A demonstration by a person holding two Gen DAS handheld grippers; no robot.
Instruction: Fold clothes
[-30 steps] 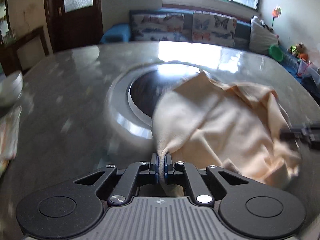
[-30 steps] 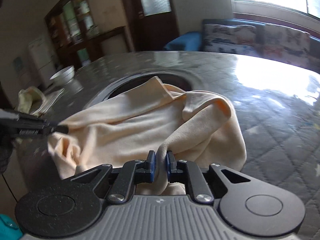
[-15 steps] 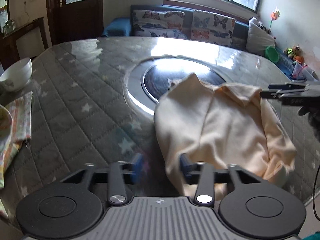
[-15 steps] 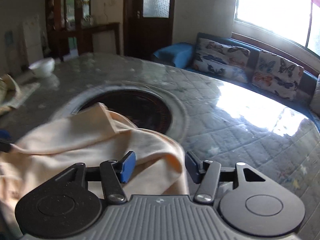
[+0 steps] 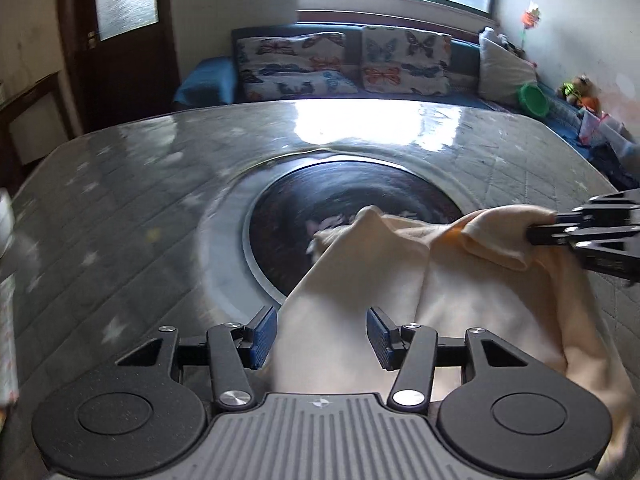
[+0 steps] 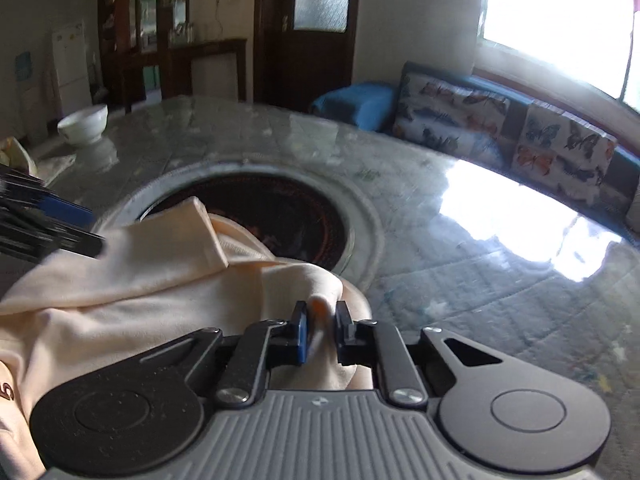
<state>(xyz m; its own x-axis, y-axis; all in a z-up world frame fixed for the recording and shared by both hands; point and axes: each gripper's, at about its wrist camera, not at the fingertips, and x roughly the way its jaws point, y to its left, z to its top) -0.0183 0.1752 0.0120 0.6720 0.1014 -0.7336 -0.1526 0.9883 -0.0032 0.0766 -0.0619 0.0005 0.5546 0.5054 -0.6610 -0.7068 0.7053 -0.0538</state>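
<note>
My right fingers pinch the cream garment; my left stand apart over it.

My left gripper (image 5: 322,334) tilts down toward the desk (image 5: 132,208), fingers half spread and just opened, cloth between them but untouched; my right gripper (image 6: 323,330), also angled down, has just clamped a fold of the cream garment (image 5: 452,292); the garment lies on the near right of the desk, partly over the dark round inset (image 5: 328,188).

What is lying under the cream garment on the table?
Under the cream garment you can see the grey quilted table cover and the near edge of the dark round inset. Anything else beneath the cloth is covered.
</note>
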